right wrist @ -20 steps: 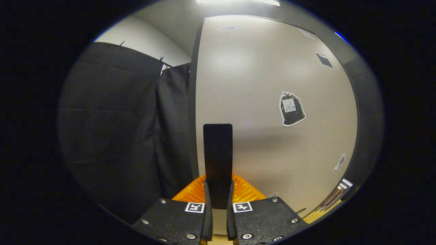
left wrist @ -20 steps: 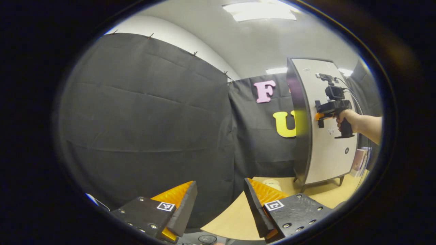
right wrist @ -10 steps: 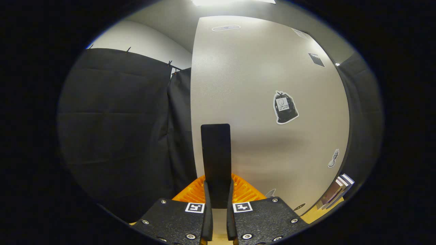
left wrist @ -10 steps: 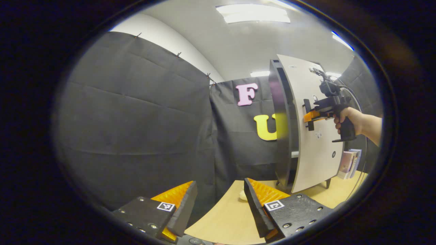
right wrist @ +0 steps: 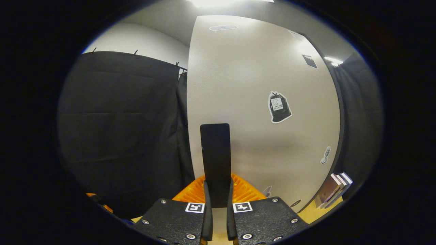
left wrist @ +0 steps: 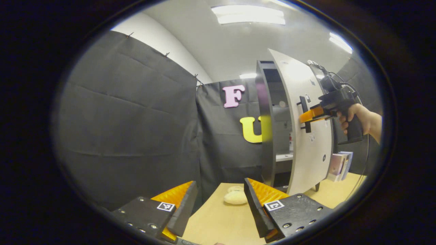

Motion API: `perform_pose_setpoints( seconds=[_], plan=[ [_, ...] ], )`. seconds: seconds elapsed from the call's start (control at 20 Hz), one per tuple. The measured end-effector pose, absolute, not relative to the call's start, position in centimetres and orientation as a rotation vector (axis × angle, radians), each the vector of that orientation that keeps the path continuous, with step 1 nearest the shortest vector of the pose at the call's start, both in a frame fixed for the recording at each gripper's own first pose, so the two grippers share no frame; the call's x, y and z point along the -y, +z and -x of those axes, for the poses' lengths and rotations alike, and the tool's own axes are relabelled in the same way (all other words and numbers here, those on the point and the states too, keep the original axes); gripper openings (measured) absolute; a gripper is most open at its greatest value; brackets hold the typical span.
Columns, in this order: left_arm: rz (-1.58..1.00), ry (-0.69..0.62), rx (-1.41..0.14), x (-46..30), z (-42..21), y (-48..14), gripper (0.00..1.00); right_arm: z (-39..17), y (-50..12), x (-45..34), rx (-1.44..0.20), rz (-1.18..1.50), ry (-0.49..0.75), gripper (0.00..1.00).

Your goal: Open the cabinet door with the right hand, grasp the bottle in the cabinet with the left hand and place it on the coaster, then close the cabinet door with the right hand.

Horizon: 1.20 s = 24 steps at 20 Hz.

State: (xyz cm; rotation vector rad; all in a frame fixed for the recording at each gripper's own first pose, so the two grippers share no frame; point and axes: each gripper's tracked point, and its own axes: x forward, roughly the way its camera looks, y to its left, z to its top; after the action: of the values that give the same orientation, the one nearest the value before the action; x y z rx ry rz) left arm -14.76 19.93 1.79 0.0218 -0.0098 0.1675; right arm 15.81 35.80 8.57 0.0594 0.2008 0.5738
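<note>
Booth: black cloth walls all round, tan table (left wrist: 221,221) under me; cabinet (left wrist: 269,136) stands at the far R of it, books (left wrist: 339,165) just beside.
Door: cabinet door (left wrist: 311,149) partly swung out, gap showing shelves inside; I'd judge it not yet wide enough for my L reach.
R tongs: my right gripper (right wrist: 218,200) clamped on the door handle (right wrist: 215,160), both fingers pressing it, almost no gap betw. them.
L tongs: my left gripper (left wrist: 219,200) wide apart, holding nothing, hovering low over table, well apart from cabinet.
Bottle: small thing w/ red bit on the inner shelf (left wrist: 290,141), prob. the bottle, too small to be sure.
Coaster: pale round pad on table near cabinet foot (left wrist: 235,197), maybe the coaster, can't confirm.
Risk 1: handle slips out of R pinch if I pull off the door's arc → door stalls half open.
Risk 2: hard yank could rock the cabinet on its thin legs, tip bottle inside.
Risk 3: L going in early → clips door edge.
</note>
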Motion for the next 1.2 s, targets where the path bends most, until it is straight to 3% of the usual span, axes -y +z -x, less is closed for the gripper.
perform_pose_setpoints(
  seconds=[0.3, 0.4, 0.6, 0.75, 1.05, 1.2],
  plan=[
    [-0.023, 0.123, 0.011, -16.0, 12.2, 1.7, 0.79, -14.8, 8.8, -34.7, -0.203, -0.058, 0.628, 0.16],
    [-0.021, 0.106, 0.011, -14.5, 11.4, 2.0, 0.83, -14.6, 8.8, -34.3, -0.201, -0.054, 0.645, 0.16],
    [-0.032, 0.083, 0.018, -12.1, 10.5, 2.3, 0.79, -14.3, 8.9, -33.6, -0.193, -0.065, 0.668, 0.16],
    [-0.031, 0.064, 0.013, -10.1, 9.8, 2.2, 0.82, -14.0, 9.0, -32.8, -0.189, -0.067, 0.682, 0.14],
    [-0.024, 0.018, 0.022, -5.9, 8.6, 2.6, 0.80, -13.1, 9.1, -30.3, -0.185, -0.073, 0.673, 0.14],
    [-0.019, -0.011, 0.026, -3.5, 7.8, 2.5, 0.83, -12.6, 9.1, -29.1, -0.185, -0.073, 0.661, 0.16]
  ],
)
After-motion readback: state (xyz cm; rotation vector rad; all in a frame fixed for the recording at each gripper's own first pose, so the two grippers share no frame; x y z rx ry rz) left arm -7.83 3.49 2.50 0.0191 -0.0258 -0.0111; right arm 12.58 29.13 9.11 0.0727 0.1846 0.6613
